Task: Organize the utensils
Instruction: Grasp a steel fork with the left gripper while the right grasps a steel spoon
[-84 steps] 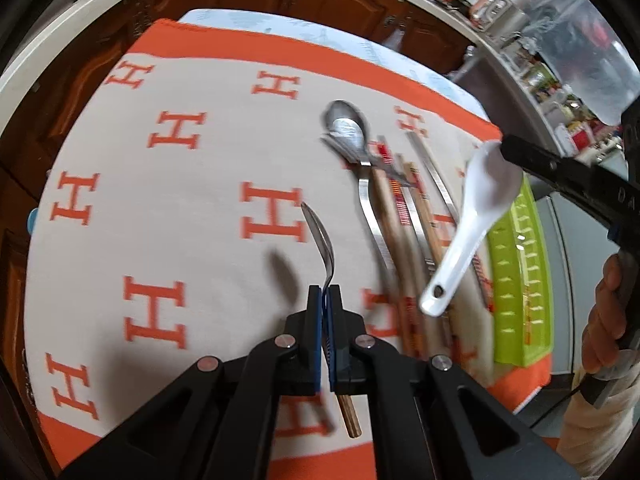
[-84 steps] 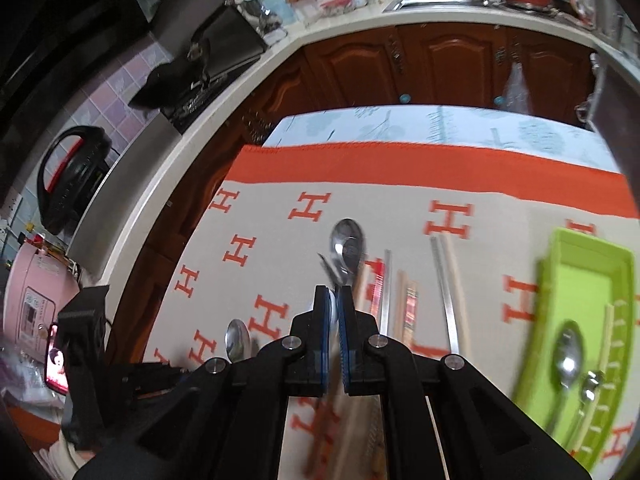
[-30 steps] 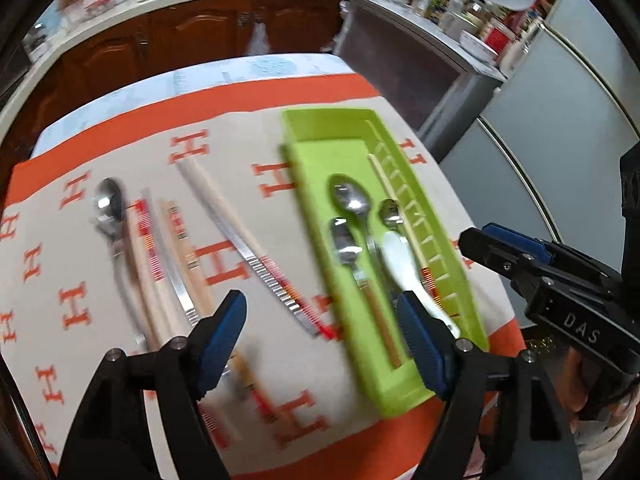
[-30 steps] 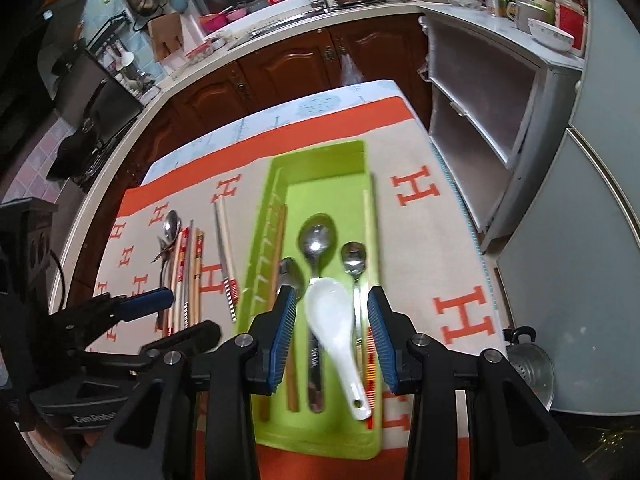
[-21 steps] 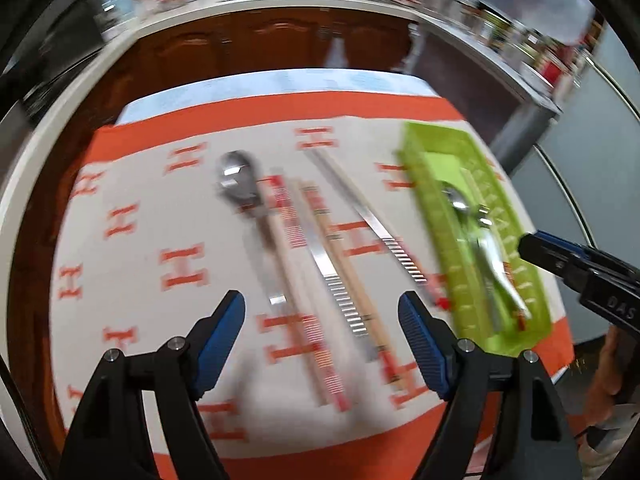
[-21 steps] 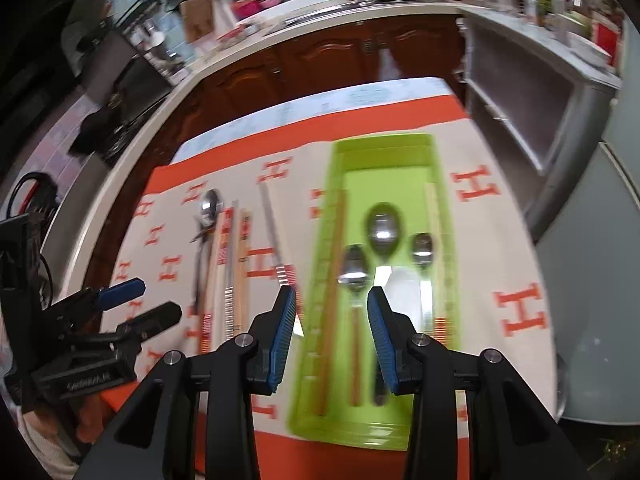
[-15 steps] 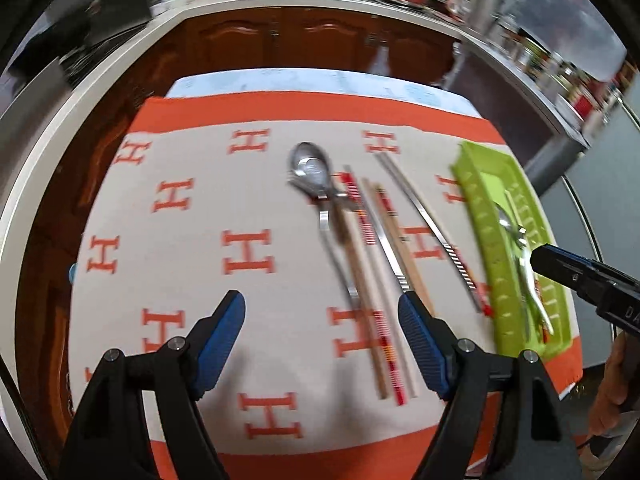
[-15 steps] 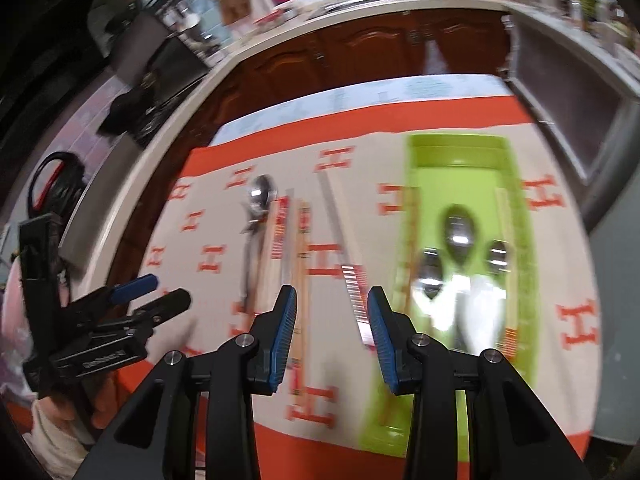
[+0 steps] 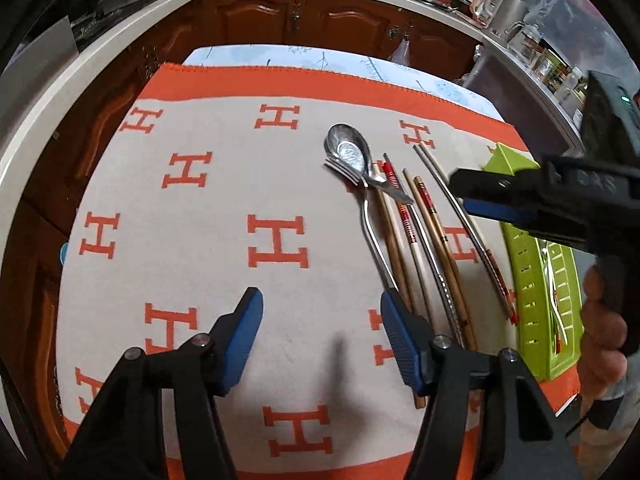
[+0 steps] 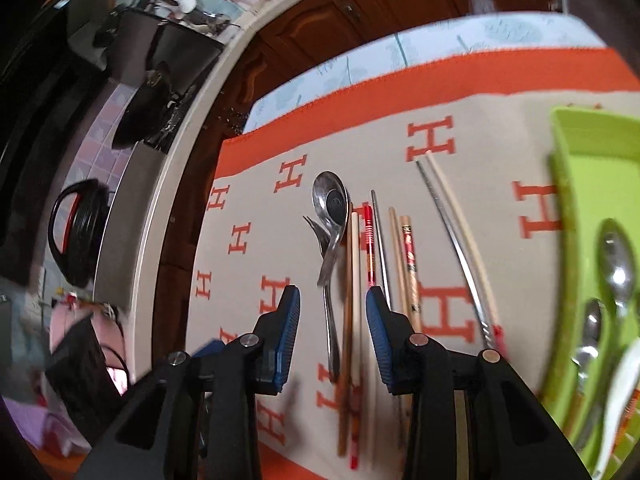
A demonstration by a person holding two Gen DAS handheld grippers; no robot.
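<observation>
A metal spoon [image 9: 349, 152] lies over a fork [image 9: 370, 220] on the orange-and-cream H cloth, beside several chopsticks [image 9: 428, 232]. The spoon [image 10: 331, 204] and chopsticks [image 10: 354, 280] also show in the right wrist view. My left gripper [image 9: 320, 336] is open and empty above bare cloth, left of the fork handle. My right gripper [image 10: 332, 328] is open and empty, hovering over the fork handle and chopsticks; it also shows in the left wrist view [image 9: 520, 200]. The green tray [image 10: 576, 216] at the right holds metal spoons [image 10: 618, 260] and a white spoon [image 10: 618, 400].
The cloth [image 9: 200, 220] covers a small table with wooden cabinets [image 9: 304, 20] and a counter behind. A green tray edge [image 9: 528, 280] lies at the right. A black pan [image 10: 148, 104] and a kettle [image 10: 76, 228] sit at the left.
Both grippers released their spoons into the green tray and opened. They have swung back left over the cloth; the right gripper now hovers low over the fork and chopsticks.
</observation>
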